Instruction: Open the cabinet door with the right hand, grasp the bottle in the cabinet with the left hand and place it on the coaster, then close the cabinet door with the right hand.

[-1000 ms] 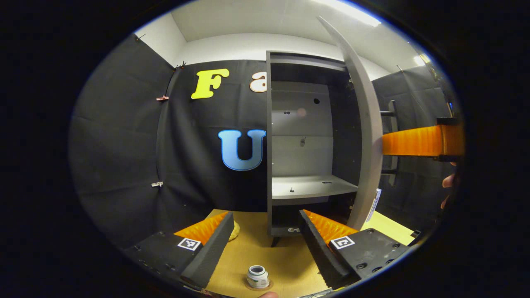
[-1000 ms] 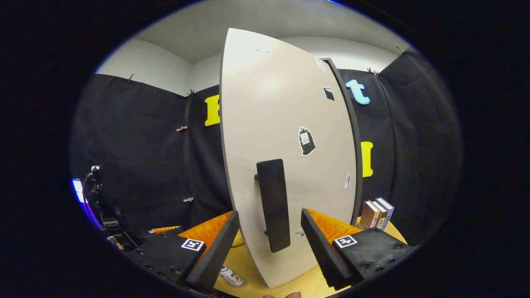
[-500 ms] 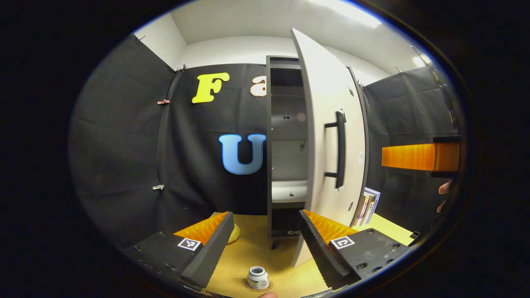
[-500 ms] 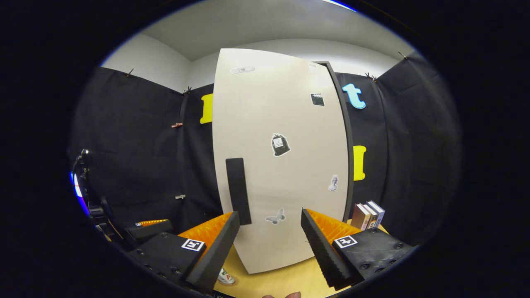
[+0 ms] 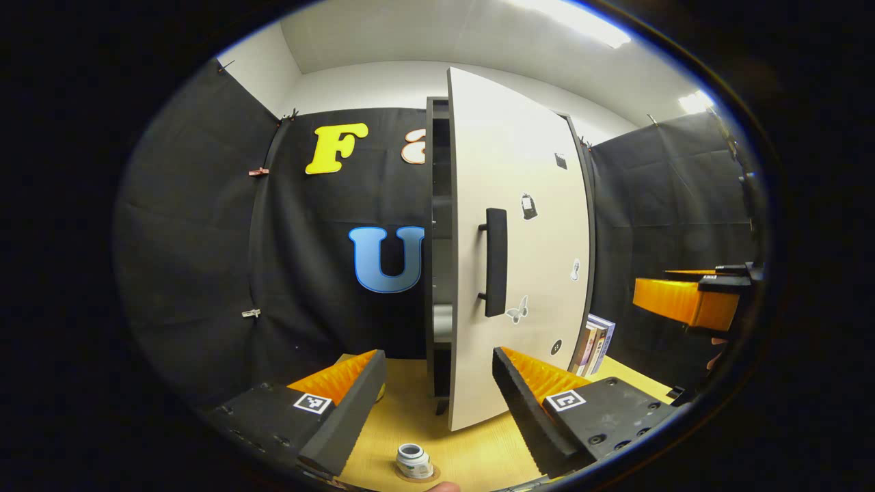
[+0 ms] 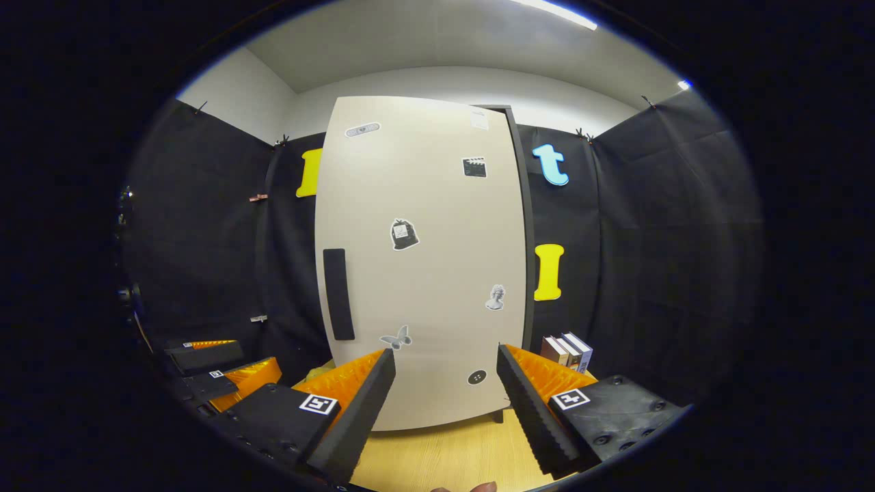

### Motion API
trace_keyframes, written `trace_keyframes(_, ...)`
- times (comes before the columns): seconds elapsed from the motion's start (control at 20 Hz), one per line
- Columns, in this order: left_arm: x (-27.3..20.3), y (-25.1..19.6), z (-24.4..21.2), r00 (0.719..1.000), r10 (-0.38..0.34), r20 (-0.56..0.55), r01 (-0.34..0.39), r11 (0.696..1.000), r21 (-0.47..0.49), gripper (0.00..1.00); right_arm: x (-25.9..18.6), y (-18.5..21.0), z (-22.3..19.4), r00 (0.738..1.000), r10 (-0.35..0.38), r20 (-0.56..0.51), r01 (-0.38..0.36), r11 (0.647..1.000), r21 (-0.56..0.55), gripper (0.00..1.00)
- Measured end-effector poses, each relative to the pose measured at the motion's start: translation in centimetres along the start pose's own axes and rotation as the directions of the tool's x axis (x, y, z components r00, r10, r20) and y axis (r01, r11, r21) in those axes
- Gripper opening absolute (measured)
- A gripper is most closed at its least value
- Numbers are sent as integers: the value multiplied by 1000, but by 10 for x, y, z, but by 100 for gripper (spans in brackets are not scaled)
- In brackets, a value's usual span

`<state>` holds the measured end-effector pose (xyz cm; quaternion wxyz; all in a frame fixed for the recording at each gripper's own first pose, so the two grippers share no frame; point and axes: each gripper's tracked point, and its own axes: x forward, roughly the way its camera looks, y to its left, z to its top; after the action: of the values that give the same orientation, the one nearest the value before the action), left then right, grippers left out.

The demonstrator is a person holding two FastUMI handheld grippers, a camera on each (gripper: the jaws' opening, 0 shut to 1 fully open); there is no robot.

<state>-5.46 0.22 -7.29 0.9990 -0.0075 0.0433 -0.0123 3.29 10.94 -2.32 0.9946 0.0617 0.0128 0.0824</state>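
A small white bottle point(image 5: 412, 461) stands upright on a round brown coaster point(image 5: 433, 472) on the wooden table, just in front of my left gripper point(image 5: 437, 403) and below it. That gripper is open and holds nothing. The tall dark cabinet point(image 5: 432, 260) has its pale door point(image 6: 424, 260) almost shut, with a narrow dark gap left at the handle side. The black bar handle point(image 6: 338, 294) sits left of my right gripper point(image 6: 444, 403), which is open, empty and a short way back from the door. In the left gripper view the right gripper point(image 5: 677, 294) hangs at the far right.
Several books point(image 6: 567, 350) stand on the table right of the cabinet. The left gripper point(image 6: 219, 369) shows low at the left in the right gripper view. A yellowish object point(image 6: 318, 372) lies by the cabinet's foot. Bare wooden tabletop point(image 6: 444, 458) lies in front of the door.
The cabinet door has swung from wide open to almost shut. My right gripper has come off the handle and drawn back to the right. The bottle stays on the coaster.
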Motion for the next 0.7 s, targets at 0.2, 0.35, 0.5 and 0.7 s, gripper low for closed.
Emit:
trace_keyframes(0.2, 5, -3, 11, 1000, -1, 18, 1, 1000, -6, 98, 2, -17, -3, 998, -56, 0, 56, 998, -24, 97)
trace_keyframes(0.35, 9, -5, 17, 999, 12, 32, -11, 1000, -18, 98, 4, -37, -8, 996, -91, 1, 91, 995, -30, 97)
trace_keyframes(0.5, 14, -10, 17, 1000, 22, 22, -22, 1000, -11, 98, 2, -51, -11, 995, -104, -9, 104, 994, -15, 97)
trace_keyframes(0.7, 19, -15, 16, 1000, 17, 11, -16, 1000, -21, 98, 0, -62, -12, 992, -121, -27, 121, 993, -17, 97)
